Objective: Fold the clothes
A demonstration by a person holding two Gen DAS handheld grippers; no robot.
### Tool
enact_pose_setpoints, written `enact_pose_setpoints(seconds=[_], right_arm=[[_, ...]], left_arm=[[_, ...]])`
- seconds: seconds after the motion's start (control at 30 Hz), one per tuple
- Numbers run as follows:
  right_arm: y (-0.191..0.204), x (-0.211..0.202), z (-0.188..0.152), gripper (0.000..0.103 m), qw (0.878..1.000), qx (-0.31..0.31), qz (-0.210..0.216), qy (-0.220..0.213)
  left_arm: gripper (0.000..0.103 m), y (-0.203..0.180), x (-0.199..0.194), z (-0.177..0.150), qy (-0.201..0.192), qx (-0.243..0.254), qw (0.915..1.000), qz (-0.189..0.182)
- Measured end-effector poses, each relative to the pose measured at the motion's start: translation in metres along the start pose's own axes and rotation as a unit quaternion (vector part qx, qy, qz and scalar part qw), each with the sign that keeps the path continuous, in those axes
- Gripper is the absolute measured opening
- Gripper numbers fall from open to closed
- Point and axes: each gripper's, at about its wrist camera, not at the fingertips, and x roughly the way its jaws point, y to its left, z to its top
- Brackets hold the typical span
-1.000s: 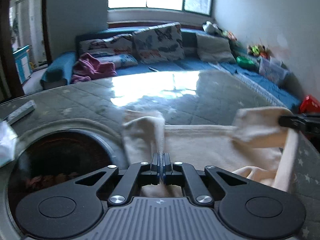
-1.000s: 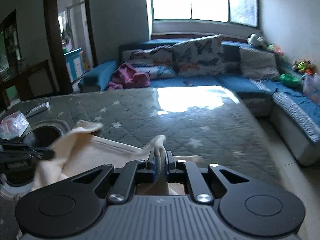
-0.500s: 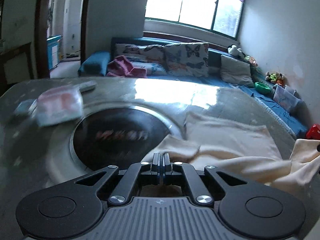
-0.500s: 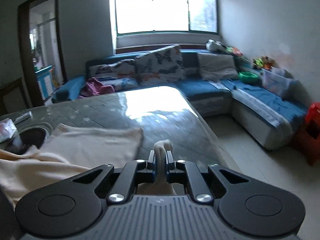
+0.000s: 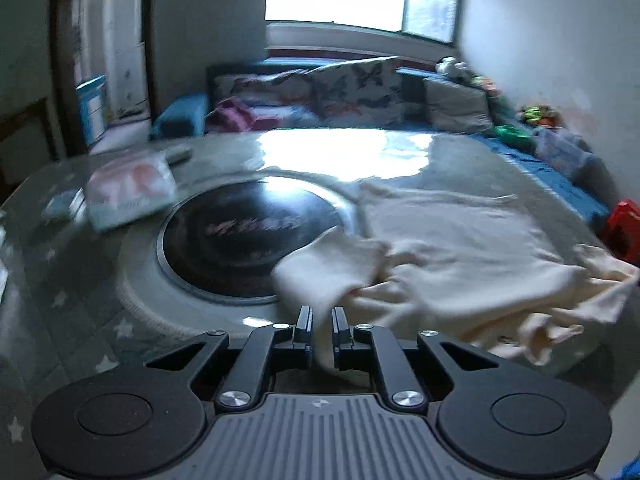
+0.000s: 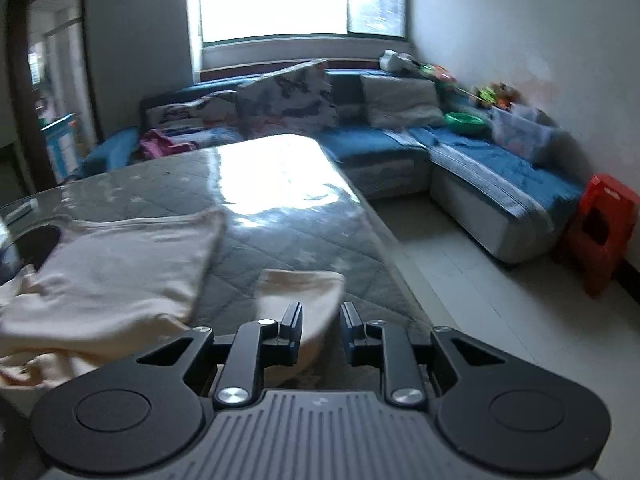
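With jaws slightly apart, the left gripper (image 5: pixel 319 322) and the wider-open right gripper (image 6: pixel 320 320) each straddle a cream sleeve of the soft garment (image 5: pixel 452 236), which lies rumpled mid-frame on the glossy quilted star-print table (image 6: pixel 288 236) before a blue sofa (image 6: pixel 500 176).

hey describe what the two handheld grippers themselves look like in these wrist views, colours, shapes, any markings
Both look alike. The left gripper and right gripper each have a grey ribbed centre plate with a small round emblem near its top edge, flanked by two black rounded housings with circular recessed discs. Black angled linkage arms with silver bolts lead forward to two short, flat black fingers. No cables, sleeves or hands show.
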Motion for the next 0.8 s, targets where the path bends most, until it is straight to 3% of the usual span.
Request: enact_pose_setpoints(seconds=[0.13, 0.2, 0.27, 0.33, 0.53, 0.67, 0.7, 0.73, 0.8], right_arm=[[0.027, -0.010, 0.004, 0.020, 0.996, -0.033, 0.078, 0.001], [0.042, -0.007, 0.004, 0.021, 0.991, -0.044, 0.124, 0.014], [0.063, -0.002, 0.001, 0.020, 0.982, -0.063, 0.175, 0.037], [0.083, 0.005, -0.003, 0.020, 0.972, -0.085, 0.211, 0.056], [0.135, 0.017, -0.012, 0.021, 0.950, -0.141, 0.267, 0.082], [0.157, 0.021, -0.019, 0.024, 0.939, -0.172, 0.282, 0.093], [0.160, 0.023, -0.020, 0.024, 0.940, -0.175, 0.278, 0.096], [0.163, 0.025, -0.022, 0.024, 0.940, -0.178, 0.274, 0.099], [0.166, 0.026, -0.024, 0.024, 0.940, -0.186, 0.268, 0.100]], left_arm=[[0.012, -0.032, -0.003, 0.002, -0.010, 0.036, 0.9976, -0.059], [0.021, -0.050, 0.000, 0.002, -0.010, 0.056, 0.9944, -0.089], [0.038, -0.068, 0.005, 0.000, -0.004, 0.078, 0.9905, -0.113], [0.040, -0.082, 0.013, -0.002, 0.003, 0.097, 0.9870, -0.129], [0.040, -0.100, 0.041, -0.009, 0.041, 0.108, 0.9822, -0.148], [0.038, -0.100, 0.053, -0.016, 0.063, 0.107, 0.9805, -0.152], [0.034, -0.100, 0.053, -0.017, 0.067, 0.105, 0.9805, -0.152], [0.022, -0.099, 0.054, -0.018, 0.070, 0.104, 0.9801, -0.154], [0.017, -0.099, 0.053, -0.018, 0.068, 0.101, 0.9795, -0.160]])
